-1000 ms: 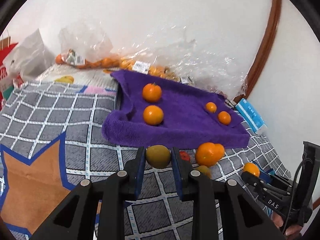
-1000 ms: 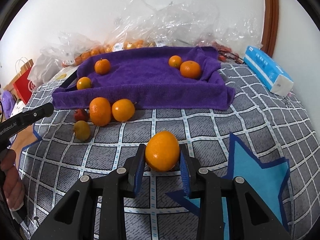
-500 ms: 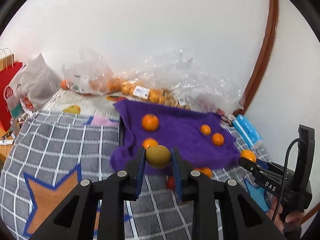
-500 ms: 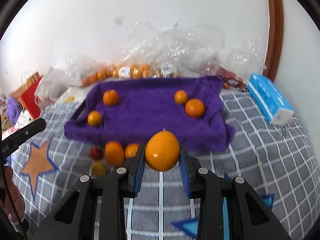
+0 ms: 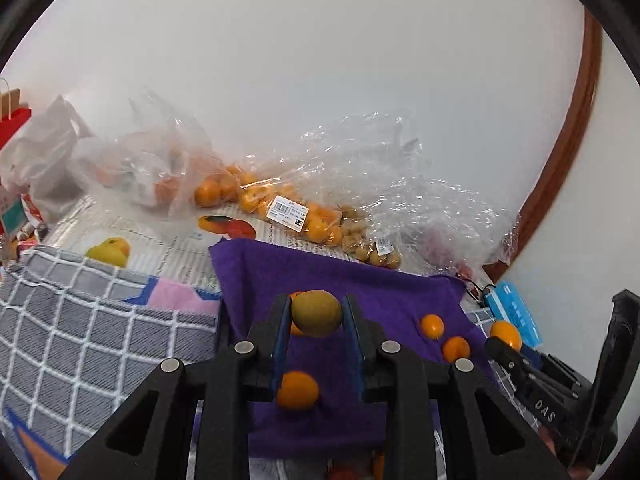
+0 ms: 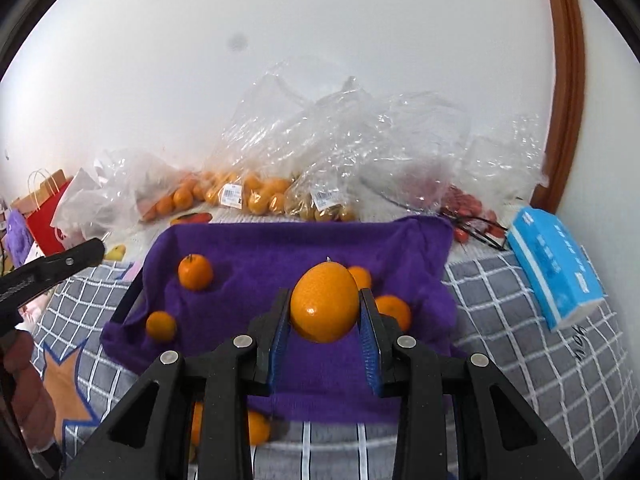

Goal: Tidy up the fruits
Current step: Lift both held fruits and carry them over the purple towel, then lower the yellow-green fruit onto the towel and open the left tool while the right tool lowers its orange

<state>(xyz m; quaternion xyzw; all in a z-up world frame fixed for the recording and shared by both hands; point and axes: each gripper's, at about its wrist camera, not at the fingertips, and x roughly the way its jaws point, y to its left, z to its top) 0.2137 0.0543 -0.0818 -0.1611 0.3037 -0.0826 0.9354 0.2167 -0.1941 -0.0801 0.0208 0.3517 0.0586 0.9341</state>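
1. The purple towel point(image 6: 280, 248) is draped over a tray whose dark edge point(image 6: 130, 294) shows at the left; its sides stand up like walls.
2. On the towel lie four oranges in the right wrist view: one with a stem point(image 6: 195, 271) at the back left, a smaller one point(image 6: 161, 325) near the front left, and two point(image 6: 394, 310) at the right, partly hidden behind the held fruit.
3. Clear bags point(image 6: 256, 190) along the wall hold many small oranges and carry price labels; more crumpled clear plastic point(image 6: 400, 136) is heaped behind the towel.
4. A red paper bag point(image 6: 48, 216) stands at the far left.
5. The surface is a grey checked blanket point(image 6: 520, 320) with star patches in orange and blue; behind it lies a sheet printed with fruit point(image 5: 160, 236).
6. A blue tissue pack point(image 6: 554, 264) lies on the blanket right of the towel, by a brown curved frame point(image 6: 564, 100) against the white wall.
7. Two oranges point(image 6: 256, 428) lie on the blanket just before the towel's front edge.
8. The left gripper point(image 5: 316, 314) is clenched on a greenish-brown fruit point(image 5: 316, 312), held above the towel, over its left part.
9. The right gripper point(image 6: 325, 312) clasps a large orange point(image 6: 325, 302) between its blue pads, above the towel's middle.
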